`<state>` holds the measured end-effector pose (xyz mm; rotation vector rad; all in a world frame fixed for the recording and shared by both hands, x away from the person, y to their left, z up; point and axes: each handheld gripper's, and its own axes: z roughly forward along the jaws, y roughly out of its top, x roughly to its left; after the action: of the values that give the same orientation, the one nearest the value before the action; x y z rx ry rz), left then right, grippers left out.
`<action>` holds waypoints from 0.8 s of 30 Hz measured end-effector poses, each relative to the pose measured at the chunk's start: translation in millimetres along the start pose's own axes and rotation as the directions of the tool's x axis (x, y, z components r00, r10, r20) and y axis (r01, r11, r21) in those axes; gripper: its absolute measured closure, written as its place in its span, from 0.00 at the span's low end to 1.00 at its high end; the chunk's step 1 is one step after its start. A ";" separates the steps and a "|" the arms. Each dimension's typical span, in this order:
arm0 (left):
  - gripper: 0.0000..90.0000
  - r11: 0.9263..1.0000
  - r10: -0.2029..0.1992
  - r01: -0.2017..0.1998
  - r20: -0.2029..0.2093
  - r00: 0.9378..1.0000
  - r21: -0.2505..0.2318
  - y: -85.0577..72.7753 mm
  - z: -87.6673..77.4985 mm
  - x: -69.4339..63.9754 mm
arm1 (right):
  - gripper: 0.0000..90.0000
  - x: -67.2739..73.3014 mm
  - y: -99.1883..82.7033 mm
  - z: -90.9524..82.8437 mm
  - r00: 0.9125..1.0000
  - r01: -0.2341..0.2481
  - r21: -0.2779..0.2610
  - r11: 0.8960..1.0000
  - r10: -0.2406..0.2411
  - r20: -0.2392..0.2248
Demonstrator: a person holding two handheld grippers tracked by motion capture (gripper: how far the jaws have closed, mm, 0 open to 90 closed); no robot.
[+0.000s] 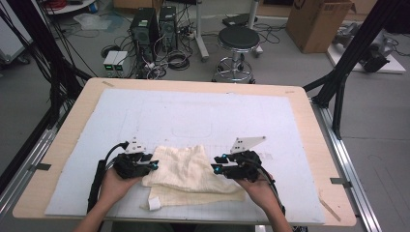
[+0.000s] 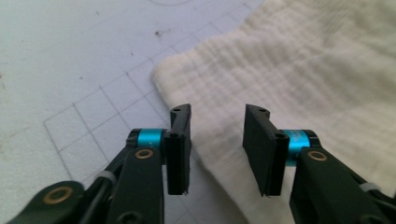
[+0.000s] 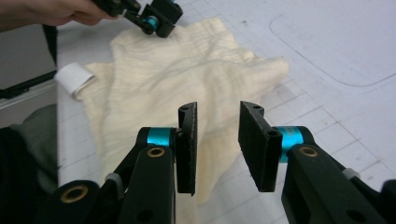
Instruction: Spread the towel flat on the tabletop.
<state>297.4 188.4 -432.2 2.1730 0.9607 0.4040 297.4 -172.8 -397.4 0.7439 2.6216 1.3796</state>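
Note:
A cream, crumpled cloth lies folded on the white gridded mat near the table's front edge. A white tag sticks out at its front left corner. My left gripper rests at the cloth's left edge and my right gripper at its right edge, pointing toward each other. In the left gripper view the jaws of the left gripper stand apart just over the cloth border, gripping nothing. The right gripper is open above the cloth, with the left gripper and the tag beyond.
The mat covers a wooden table. Behind the table stand a black stool, computer towers, cables and a cardboard box. Black frame posts rise at both sides.

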 end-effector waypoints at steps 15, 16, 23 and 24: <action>0.85 0.999 -0.019 0.020 0.010 1.000 -0.030 -11.1 -1.1 1.3 | 0.77 -15.7 -12.6 46.1 0.999 -0.043 0.151 0.988 0.043 0.000; 0.85 0.999 -0.019 0.019 0.009 1.000 -0.030 -11.0 -1.1 1.4 | 0.78 -15.5 -13.1 48.3 0.999 -0.034 0.164 0.986 0.034 0.000; 0.85 0.999 -0.015 0.016 0.006 1.000 -0.031 -11.6 -1.2 1.0 | 0.97 -12.8 -12.4 47.9 1.000 -0.008 0.162 0.987 0.010 -0.011; 0.85 0.999 -0.020 0.020 0.005 1.000 -0.033 -11.7 -1.2 0.6 | 0.97 -12.2 -12.1 46.7 1.000 -0.003 0.161 0.987 0.005 -0.008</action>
<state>291.1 194.9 -439.8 2.1326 0.9654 0.4019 317.3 -149.0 -436.3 0.7635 2.7646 1.1837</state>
